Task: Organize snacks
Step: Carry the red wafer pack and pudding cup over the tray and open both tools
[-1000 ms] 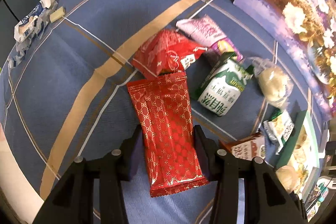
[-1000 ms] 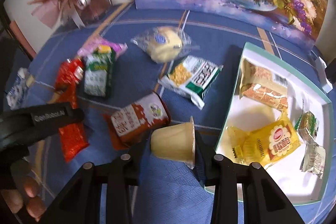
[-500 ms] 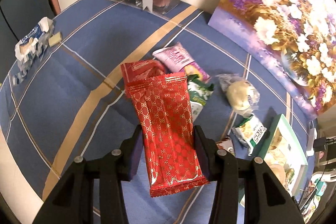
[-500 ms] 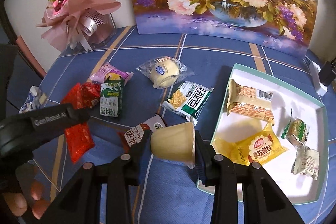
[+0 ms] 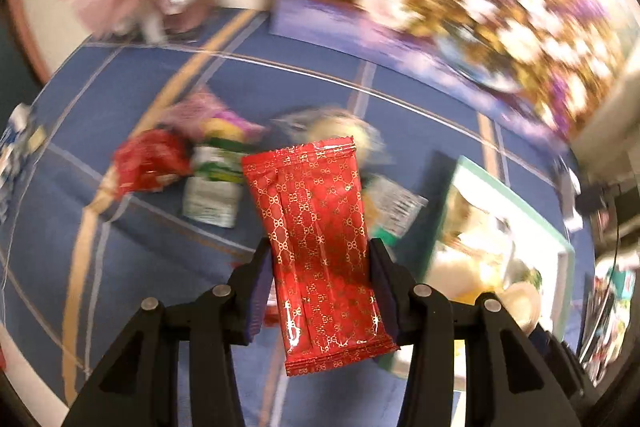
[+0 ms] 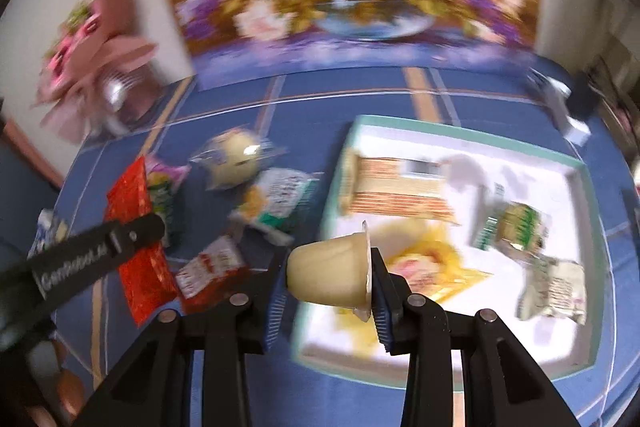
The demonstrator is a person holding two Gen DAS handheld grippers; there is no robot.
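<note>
Left gripper (image 5: pixel 320 267) clamped on red gold-patterned packet (image 5: pixel 320 243), held up over the blue cloth (image 5: pixel 120 247) — right gripper (image 6: pixel 326 279) pinching pale jelly cup (image 6: pixel 330 277) w/ both jaws, above the teal-rimmed tray's (image 6: pixel 584 171) near-left corner.

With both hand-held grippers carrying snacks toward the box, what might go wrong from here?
1. The jelly cup is pinched sideways, lid against one finger of the right hand-held gripper; it may slip or get crushed.
2. The red packet sticks far out of the left hand-held gripper and could snag the box wall.
3. Both head for one box; they may collide.
</note>
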